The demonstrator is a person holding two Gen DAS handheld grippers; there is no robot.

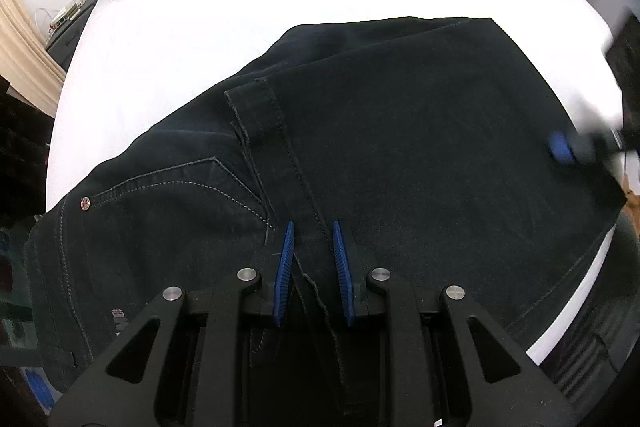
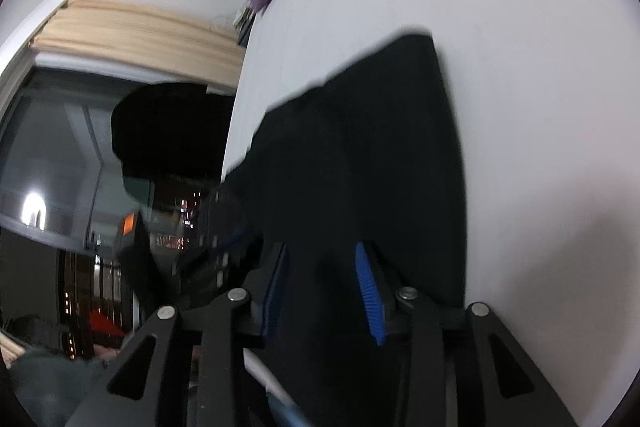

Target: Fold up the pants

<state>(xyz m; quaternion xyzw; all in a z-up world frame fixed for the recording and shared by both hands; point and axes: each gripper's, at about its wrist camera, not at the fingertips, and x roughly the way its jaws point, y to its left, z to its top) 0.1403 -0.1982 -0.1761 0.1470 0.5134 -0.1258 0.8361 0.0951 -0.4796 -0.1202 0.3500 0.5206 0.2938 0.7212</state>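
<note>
Between left fingers (image 1: pixel 286 259), dark pants (image 1: pixel 400 131)

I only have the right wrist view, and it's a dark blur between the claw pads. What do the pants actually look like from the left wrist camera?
Observer: The pants are dark jeans, folded, one leg hem lying across the top part.
Operator: Where's the left claw?
Observer: The left claw straddles a seam beside the pocket; pads apart, grip unclear.
Operator: And the right one?
Observer: The right claw shows blurred over the jeans' right edge.
</note>
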